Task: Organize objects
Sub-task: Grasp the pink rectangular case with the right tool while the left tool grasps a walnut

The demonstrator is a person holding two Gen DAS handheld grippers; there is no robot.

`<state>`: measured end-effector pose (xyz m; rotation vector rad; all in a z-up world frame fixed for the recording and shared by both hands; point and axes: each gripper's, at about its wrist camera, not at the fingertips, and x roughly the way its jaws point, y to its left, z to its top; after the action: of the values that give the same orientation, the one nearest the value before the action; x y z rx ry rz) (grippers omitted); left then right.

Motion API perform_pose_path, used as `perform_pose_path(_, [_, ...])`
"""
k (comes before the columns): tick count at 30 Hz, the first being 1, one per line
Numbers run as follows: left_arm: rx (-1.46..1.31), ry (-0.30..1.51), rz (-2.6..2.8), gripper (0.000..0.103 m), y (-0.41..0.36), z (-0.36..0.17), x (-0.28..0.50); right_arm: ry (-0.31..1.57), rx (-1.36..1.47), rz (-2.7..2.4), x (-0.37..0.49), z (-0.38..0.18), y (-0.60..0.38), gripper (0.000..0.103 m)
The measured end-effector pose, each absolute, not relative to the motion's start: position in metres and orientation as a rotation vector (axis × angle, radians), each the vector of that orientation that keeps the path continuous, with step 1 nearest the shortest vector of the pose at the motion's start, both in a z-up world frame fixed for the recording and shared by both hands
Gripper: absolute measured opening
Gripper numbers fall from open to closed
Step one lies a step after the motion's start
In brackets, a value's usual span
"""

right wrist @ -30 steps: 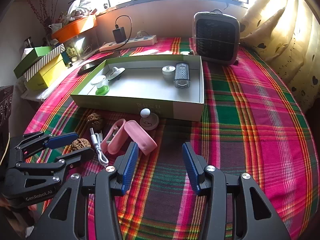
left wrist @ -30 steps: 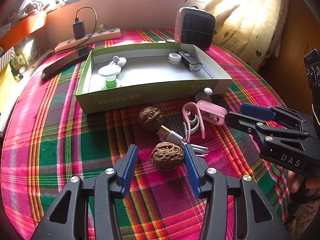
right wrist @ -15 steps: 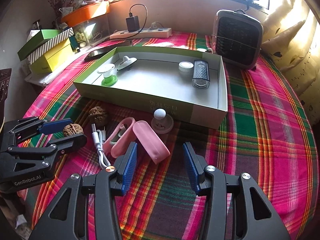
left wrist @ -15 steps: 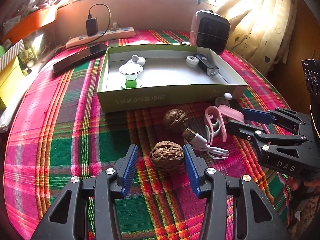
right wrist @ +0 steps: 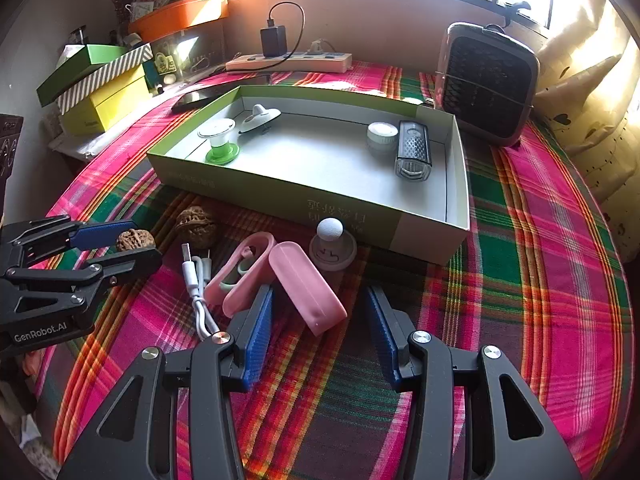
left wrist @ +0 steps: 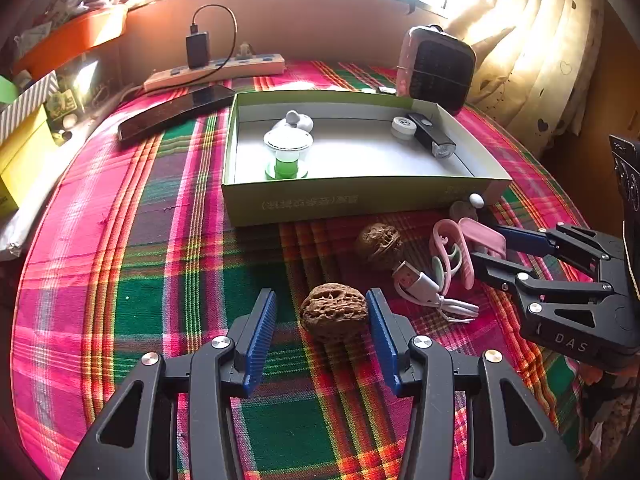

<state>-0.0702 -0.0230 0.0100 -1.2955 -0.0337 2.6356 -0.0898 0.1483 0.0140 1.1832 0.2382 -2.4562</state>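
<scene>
Left gripper (left wrist: 322,322): jaws apart, straddling near walnut (left wrist: 334,312) on plaid cloth (left wrist: 132,280); right pad touching or nearly touching shell, left pad clear of it; no grip evident. Right gripper (right wrist: 320,324): jaws apart, nothing clamped, pink case lid (right wrist: 306,288) lying partly between the pads, contact not determinable. Just beyond: open pink case (right wrist: 244,272), white USB cable (right wrist: 196,280) beside it, second walnut (right wrist: 196,226) further back, white knob on round base (right wrist: 332,244) close against box front. Behind these: shallow green box (right wrist: 280,192), open-topped. Inside, left end: green-and-white spool (right wrist: 218,142) upright, white winged piece (right wrist: 260,118) behind it. Inside, right end: small white round tin (right wrist: 382,134) beside black-and-clear device (right wrist: 414,154). Beyond box: dark phone (left wrist: 176,110), power strip (right wrist: 288,62) with black charger (right wrist: 274,40), small heater (right wrist: 486,82), curtain (left wrist: 532,60).
</scene>
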Motion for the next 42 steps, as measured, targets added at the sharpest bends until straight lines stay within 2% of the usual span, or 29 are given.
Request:
perform_pose_path(6, [-1.296, -0.035, 2.636, 0.045, -0.023, 0.010, -0.070, 0.229, 1.168, -2.438, -0.087, 0.015, 0.147, 0.038])
perform_pose_path(11, [-1.295, -0.035, 2.636, 0.045, -0.024, 0.010, -0.071, 0.242, 1.167, -2.420, -0.084, 0.014, 0.144, 0.021])
perform_pose_path(13, [-1.295, -0.036, 2.636, 0.045, -0.024, 0.010, -0.071, 0.246, 1.166, -2.419, -0.080, 0.014, 0.144, 0.019])
perform_pose_path(24, [-1.294, -0.027, 2.639, 0.045, -0.023, 0.010, -0.071, 0.264, 1.179, -2.435, -0.083, 0.014, 0.141, 0.019])
perform_pose_path(29, [-1.288, 0.021, 2.663, 0.045, -0.019, 0.010, -0.071, 0.277, 1.186, -2.462, -0.087, 0.013, 0.138, 0.025])
perform_pose_path(37, [-1.279, 0.021, 2.684, 0.045, -0.018, 0.008, -0.070, 0.274, 1.178, -2.475, -0.085, 0.013, 0.139, 0.025])
perform_pose_path(42, [-1.275, 0.040, 2.690, 0.045, -0.016, 0.008, -0.069, 0.272, 1.174, -2.469, -0.084, 0.013, 0.138, 0.019])
